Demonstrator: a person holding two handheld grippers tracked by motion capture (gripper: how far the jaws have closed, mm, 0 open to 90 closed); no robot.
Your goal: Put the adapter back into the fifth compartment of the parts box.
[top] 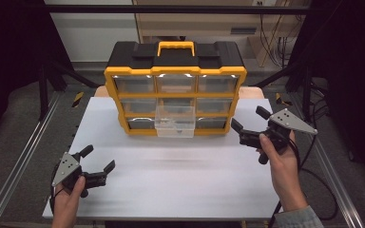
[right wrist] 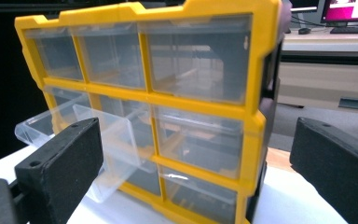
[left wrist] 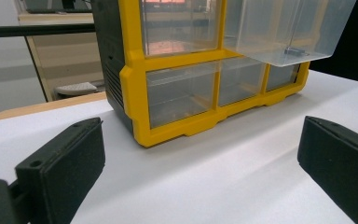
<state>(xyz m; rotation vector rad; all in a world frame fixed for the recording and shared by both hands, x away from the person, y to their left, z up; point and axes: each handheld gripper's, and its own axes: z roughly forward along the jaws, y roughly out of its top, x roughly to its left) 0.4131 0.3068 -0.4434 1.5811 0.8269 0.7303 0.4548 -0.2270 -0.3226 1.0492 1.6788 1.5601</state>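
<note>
We see a yellow-and-black drawer organizer (top: 175, 88) standing upright at the far middle of the white table (top: 171, 185), three rows of three clear drawers, yellow carry handle (top: 176, 47) on top. The middle drawer (top: 175, 122) of the middle row is pulled out toward us, sticking forward past the yellow frame and hanging over the bottom row; what's inside it we cannot tell. The other drawers sit flush. Our left gripper (top: 97, 161) is low at the near left of the table, well apart from the organizer, jaws spread wide, nothing between them; in the left gripper view it looks at the organizer's lower corner (left wrist: 135, 135) with the pulled drawer (left wrist: 284, 32) up at top right. Our right gripper (top: 248, 122) is just beside the organizer's right lower end, not touching it, jaws also wide apart and holding nothing; the right gripper view shows the drawer (right wrist: 98, 144) jutting out at the left.
</note>
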